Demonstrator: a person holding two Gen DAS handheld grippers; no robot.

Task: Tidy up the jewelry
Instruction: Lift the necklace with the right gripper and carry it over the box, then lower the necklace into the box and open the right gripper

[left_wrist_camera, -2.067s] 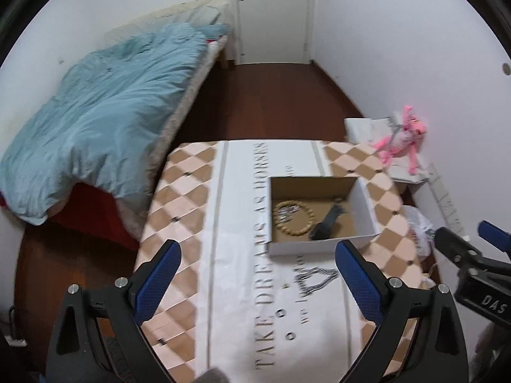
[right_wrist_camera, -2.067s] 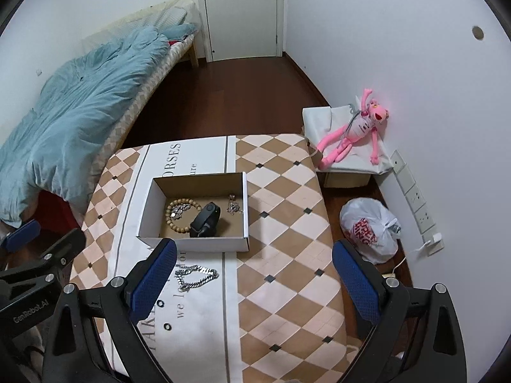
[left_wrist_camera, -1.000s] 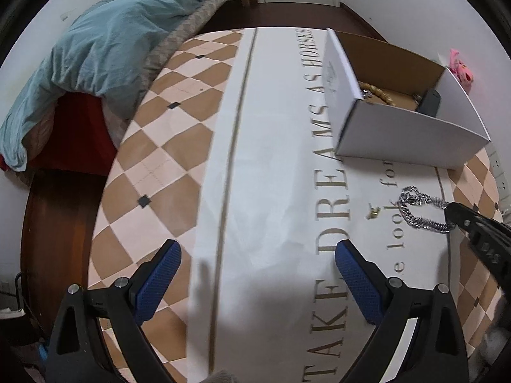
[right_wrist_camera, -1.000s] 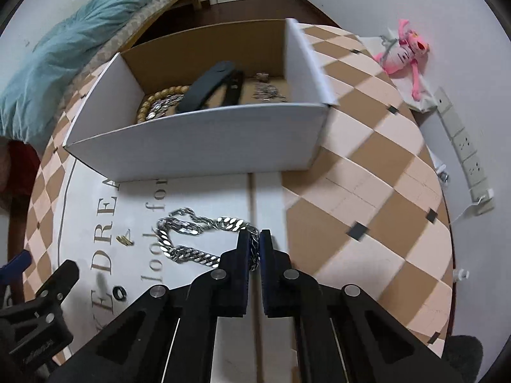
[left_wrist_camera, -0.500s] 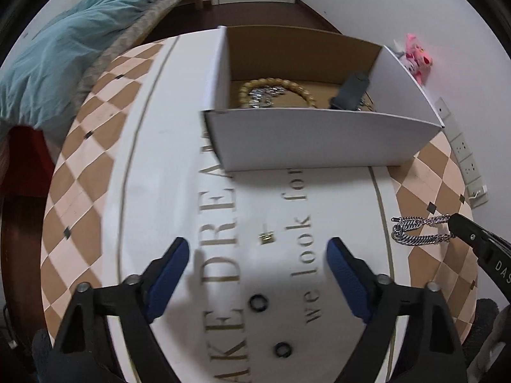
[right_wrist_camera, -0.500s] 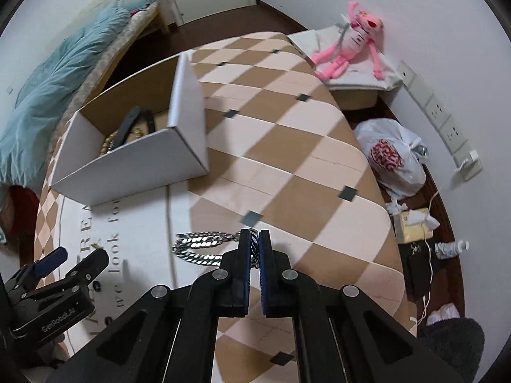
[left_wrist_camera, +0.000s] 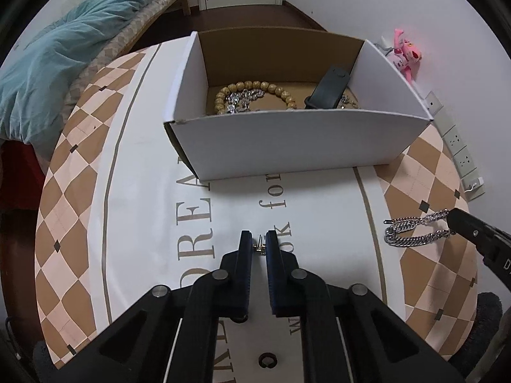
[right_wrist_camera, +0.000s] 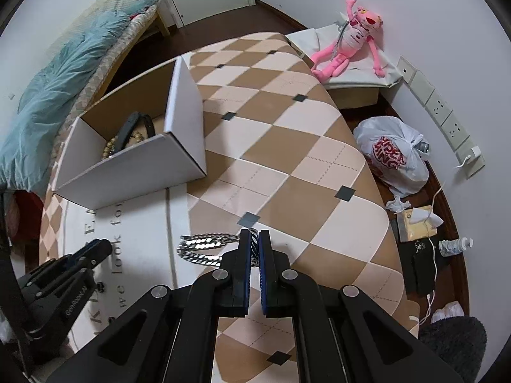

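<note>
A small gold piece (left_wrist_camera: pixel 258 247) lies on the white strip of the tablecloth. My left gripper (left_wrist_camera: pixel 258 242) is closing on it, and its blue pads touch it on both sides. My right gripper (right_wrist_camera: pixel 254 236) is shut on a silver chain (right_wrist_camera: pixel 207 249), which trails left over the cloth. The left wrist view shows that chain (left_wrist_camera: pixel 412 231) at the right, hanging from the right gripper's tip. Behind both stands the open white box (left_wrist_camera: pixel 287 146), holding a wooden bead bracelet (left_wrist_camera: pixel 249 87), a sparkly silver piece (left_wrist_camera: pixel 239 100) and a black band (left_wrist_camera: pixel 329 87).
The checkered tablecloth (right_wrist_camera: pixel 287 146) drops off at the right edge. Beyond that edge on the floor are a plastic bag (right_wrist_camera: pixel 392 159), a tissue box (right_wrist_camera: pixel 415 225) and cables. A pink plush (right_wrist_camera: pixel 351 38) lies on a low stand. A bed with a blue duvet (left_wrist_camera: pixel 54 60) is at the left.
My left gripper came in front of the box over the gold piece and its jaws went from wide open to nearly closed around it. The right gripper drew the chain away to the right.
</note>
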